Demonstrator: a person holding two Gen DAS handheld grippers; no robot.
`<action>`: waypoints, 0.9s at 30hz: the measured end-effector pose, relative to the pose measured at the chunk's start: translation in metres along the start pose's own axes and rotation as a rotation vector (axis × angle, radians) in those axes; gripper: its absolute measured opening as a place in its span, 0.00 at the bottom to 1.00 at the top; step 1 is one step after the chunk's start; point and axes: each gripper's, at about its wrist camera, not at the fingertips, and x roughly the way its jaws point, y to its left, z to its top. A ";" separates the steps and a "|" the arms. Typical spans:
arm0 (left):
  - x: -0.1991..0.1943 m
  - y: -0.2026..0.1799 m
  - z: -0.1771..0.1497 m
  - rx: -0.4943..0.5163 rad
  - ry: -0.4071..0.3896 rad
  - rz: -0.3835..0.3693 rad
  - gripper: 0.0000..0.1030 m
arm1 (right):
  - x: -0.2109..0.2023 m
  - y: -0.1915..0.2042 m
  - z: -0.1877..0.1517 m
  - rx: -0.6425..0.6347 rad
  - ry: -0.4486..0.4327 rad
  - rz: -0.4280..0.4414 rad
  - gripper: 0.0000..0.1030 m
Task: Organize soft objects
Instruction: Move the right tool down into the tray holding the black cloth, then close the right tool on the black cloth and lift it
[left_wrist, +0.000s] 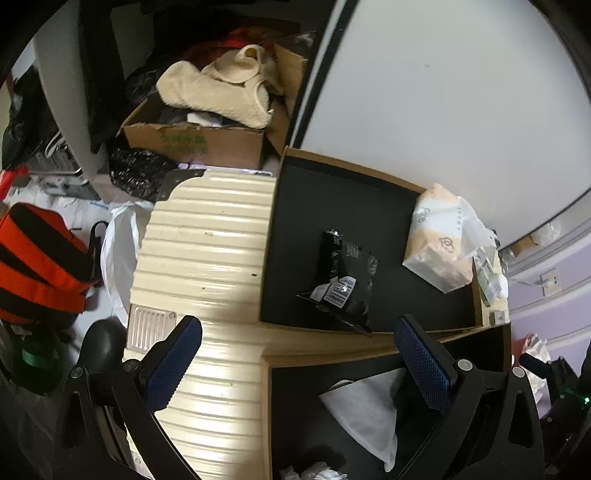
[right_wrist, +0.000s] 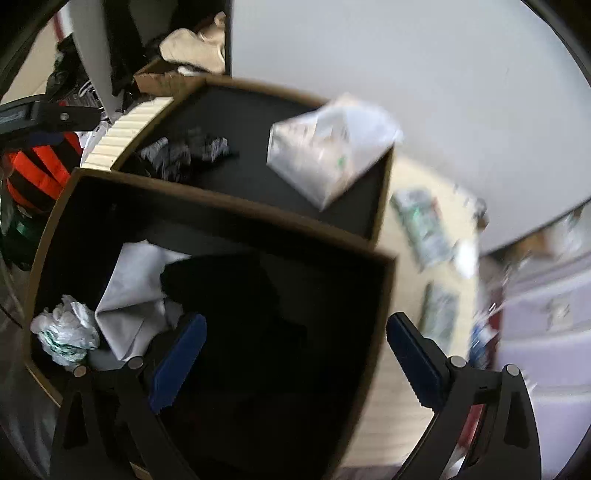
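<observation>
Nearest the cameras, the left gripper (left_wrist: 297, 354) and the right gripper (right_wrist: 296, 349) both show jaws spread wide with nothing between the blue pads. The right gripper hangs over the near box (right_wrist: 44, 236), a black-lined carton with brown rims, whose contents are a white cloth (right_wrist: 136, 291), a crumpled white wad (right_wrist: 64, 334) against its left wall, and a dark soft mass (right_wrist: 236, 291) directly ahead of the jaws; what that mass is cannot be told in the shadow. The left gripper sits over the junction of the ribbed cream suitcase (left_wrist: 207, 236) and the two boxes. Beyond the near rim lies the far box (left_wrist: 343, 166), holding a black foil packet (left_wrist: 341, 280) just ahead of the left jaws and slightly right of centre, and a soft tissue pack (left_wrist: 441, 240) in clear wrap leaning in the far right corner. Farther still, a cardboard carton (left_wrist: 192, 142) carries a cream knitted garment (left_wrist: 218, 90); an orange-and-black bag (left_wrist: 37, 258) lies to the left. Judged risks: the right-wrist view is motion-blurred, so a descent now could miss the dark item or pinch the box wall; black on black hides edges; the slippery foil packet could slide from the left pads, or a jaw could catch on the rim between the boxes.
</observation>
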 end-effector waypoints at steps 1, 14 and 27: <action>0.000 0.002 0.000 -0.010 0.001 -0.004 1.00 | -0.002 0.000 0.000 0.014 -0.005 -0.006 0.95; 0.003 0.003 0.004 -0.023 0.021 -0.023 1.00 | 0.028 0.037 -0.009 -0.136 0.126 0.077 0.69; -0.001 0.009 0.006 -0.061 0.013 -0.050 1.00 | -0.023 0.021 0.003 0.005 -0.094 0.289 0.12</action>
